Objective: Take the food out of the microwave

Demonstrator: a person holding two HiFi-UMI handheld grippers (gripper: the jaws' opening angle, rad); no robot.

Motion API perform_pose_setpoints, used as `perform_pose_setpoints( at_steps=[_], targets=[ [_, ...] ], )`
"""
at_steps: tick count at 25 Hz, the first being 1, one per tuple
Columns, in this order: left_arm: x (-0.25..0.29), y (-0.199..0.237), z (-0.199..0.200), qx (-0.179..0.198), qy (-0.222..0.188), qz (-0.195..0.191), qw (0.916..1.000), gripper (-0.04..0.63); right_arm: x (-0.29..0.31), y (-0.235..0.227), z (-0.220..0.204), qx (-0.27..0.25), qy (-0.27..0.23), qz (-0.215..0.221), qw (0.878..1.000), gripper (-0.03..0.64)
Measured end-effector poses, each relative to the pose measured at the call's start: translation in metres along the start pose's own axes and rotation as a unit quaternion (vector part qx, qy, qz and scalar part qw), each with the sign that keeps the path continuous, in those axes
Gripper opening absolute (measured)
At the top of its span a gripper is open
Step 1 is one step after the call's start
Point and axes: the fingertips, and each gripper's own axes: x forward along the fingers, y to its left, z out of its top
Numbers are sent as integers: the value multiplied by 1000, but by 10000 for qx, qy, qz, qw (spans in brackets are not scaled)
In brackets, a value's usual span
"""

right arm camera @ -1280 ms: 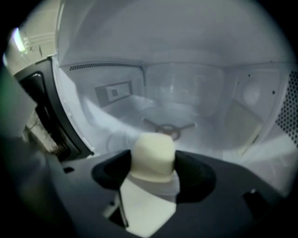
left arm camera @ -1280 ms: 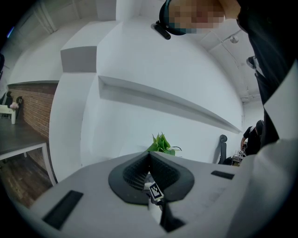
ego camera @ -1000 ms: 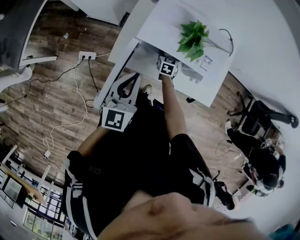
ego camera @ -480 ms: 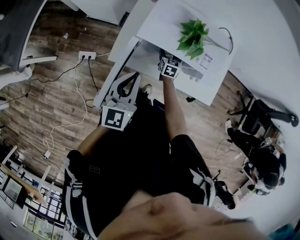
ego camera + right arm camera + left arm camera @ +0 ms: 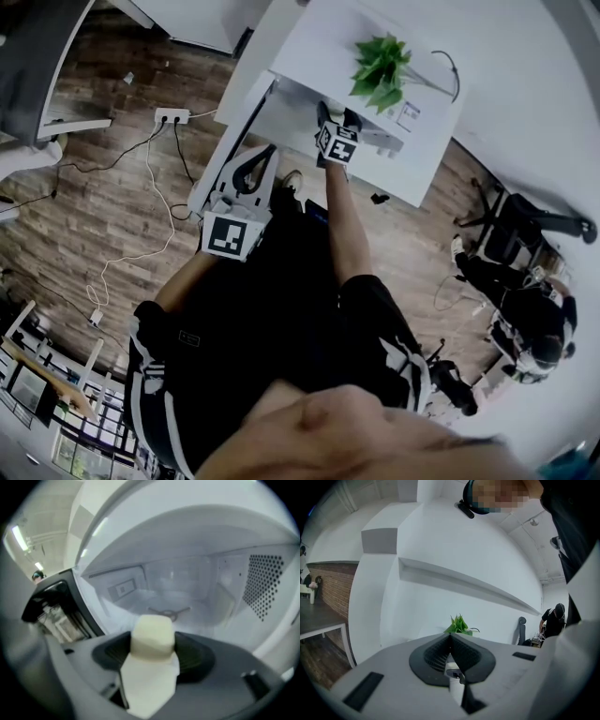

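The white microwave (image 5: pixel 309 56) stands with its door (image 5: pixel 230 141) swung open to the left. In the right gripper view its bare white cavity (image 5: pixel 187 588) and turntable hub (image 5: pixel 168 612) show. My right gripper (image 5: pixel 152 645) is shut on a pale yellow block of food (image 5: pixel 152 629), held just in front of the opening. In the head view that right gripper (image 5: pixel 337 116) is at the microwave's mouth. My left gripper (image 5: pixel 255 167) hangs lower left, beside the open door. Its jaws are shut with nothing held, as the left gripper (image 5: pixel 450 641) view shows.
A green plant (image 5: pixel 380 67) sits on top of the microwave, also the plant (image 5: pixel 459 624) behind the left jaws. A power strip (image 5: pixel 173 113) and cables lie on the wood floor at left. An office chair (image 5: pixel 525 225) and a seated person (image 5: pixel 530 328) are at right.
My right gripper has drawn back a little from the microwave opening with the food, its marker cube turning slightly. The left gripper has stayed by the door.
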Motion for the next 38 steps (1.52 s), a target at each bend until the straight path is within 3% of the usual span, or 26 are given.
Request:
perform_pose_setpoints(
  at_steps=[22,38],
  targets=[
    [-6,-21,4,135,-103,-635,9978,32,-122,14,9,432,-696,90,9966,296],
    [-2,-42,4,216,-182,-750,9968,32,-210,16,47,383,-1466,160,9883,296]
  ],
)
